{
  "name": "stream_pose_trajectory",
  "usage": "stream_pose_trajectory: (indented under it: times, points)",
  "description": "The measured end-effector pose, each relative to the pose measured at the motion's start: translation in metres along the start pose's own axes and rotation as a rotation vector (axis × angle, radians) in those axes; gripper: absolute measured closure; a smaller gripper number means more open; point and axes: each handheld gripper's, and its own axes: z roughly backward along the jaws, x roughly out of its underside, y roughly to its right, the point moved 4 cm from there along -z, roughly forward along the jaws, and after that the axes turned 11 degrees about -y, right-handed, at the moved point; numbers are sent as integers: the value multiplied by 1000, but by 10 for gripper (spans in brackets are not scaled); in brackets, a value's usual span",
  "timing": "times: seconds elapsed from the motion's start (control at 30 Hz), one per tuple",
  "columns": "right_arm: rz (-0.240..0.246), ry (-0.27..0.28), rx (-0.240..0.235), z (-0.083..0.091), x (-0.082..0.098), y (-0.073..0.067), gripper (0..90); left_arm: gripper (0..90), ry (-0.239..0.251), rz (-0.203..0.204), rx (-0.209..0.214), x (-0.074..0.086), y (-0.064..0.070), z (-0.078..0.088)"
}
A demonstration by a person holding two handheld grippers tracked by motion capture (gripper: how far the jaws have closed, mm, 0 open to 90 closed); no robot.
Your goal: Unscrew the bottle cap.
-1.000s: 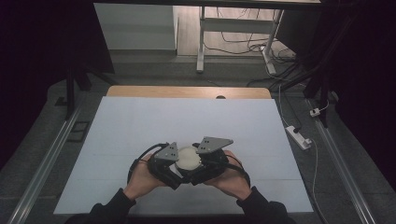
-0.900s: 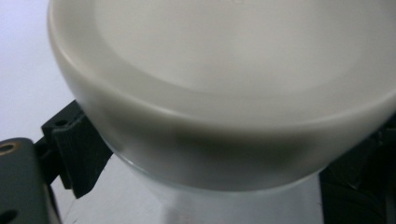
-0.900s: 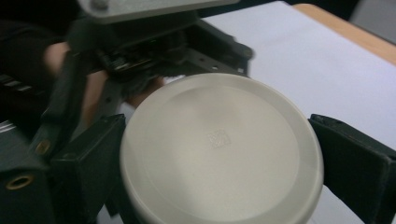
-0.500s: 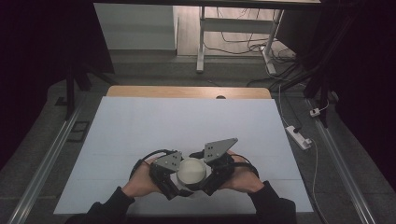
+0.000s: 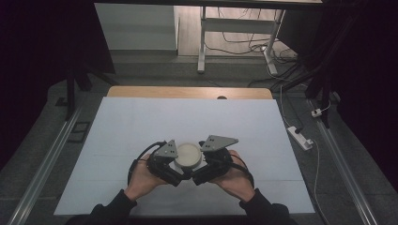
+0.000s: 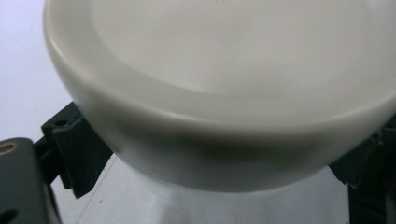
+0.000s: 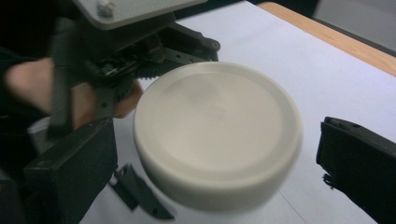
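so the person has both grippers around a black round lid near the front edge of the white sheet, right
Not quite: the lid is cream-white, not black, as the right gripper view shows plainly. The rest holds: the left gripper and right gripper sit on either side of it, near the front of the white sheet.

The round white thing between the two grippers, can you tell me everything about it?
The white lid is round, cream-white, smooth like plastic, with a flat top, a faint ring near its edge and a rounded rim. It sits level on a white container, near the front of the table. The left gripper has jaws at both its sides; the right gripper stands around it, jaws apart.
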Motion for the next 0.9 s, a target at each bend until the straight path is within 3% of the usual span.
stream_pose_trajectory:
  times: [0.07,0.23,0.43,0.5,0.67,0.9]
  points:
    - [-2,-8,44,-3,-1,-5,0,73,-12,-10,-9,-1,2,-1]
    - [-4,25,74,-5,-2,-10,67,73,-18,-38,-7,-4,8,-1]
    - [4,32,15,-6,0,-8,71,73,-18,-78,35,-3,9,-1]
    - [18,29,-26,-6,1,-7,72,73,-22,-109,70,-1,8,-1]
    - [14,35,-137,-3,3,-1,73,73,-14,-138,106,0,8,1]
    - [26,49,-149,0,1,-2,76,73,-15,-147,105,0,9,0]
